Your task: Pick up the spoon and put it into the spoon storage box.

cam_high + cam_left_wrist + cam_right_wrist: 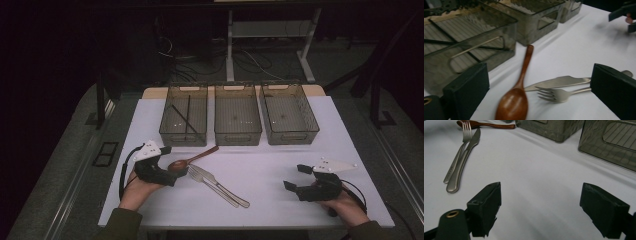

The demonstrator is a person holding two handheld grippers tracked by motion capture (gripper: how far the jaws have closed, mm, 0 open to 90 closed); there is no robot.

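Near the table's left edge, my left gripper has its fingers spread wide on either side of the wooden spoon, bowl between them, pads not pressing on it. That spoon lies on the white table, bowl toward the near-left, handle angling off toward the far edge and stopping just short of the left bin. Just beside the spoon, a fork and a knife lie side by side, handles running toward the near edge. Along the far edge, three smoky bins stand in a row; the left one holds two dark chopsticks crossed. Over by the near-right corner, my right gripper sits with fingers wide apart, nothing between them, just bare table.
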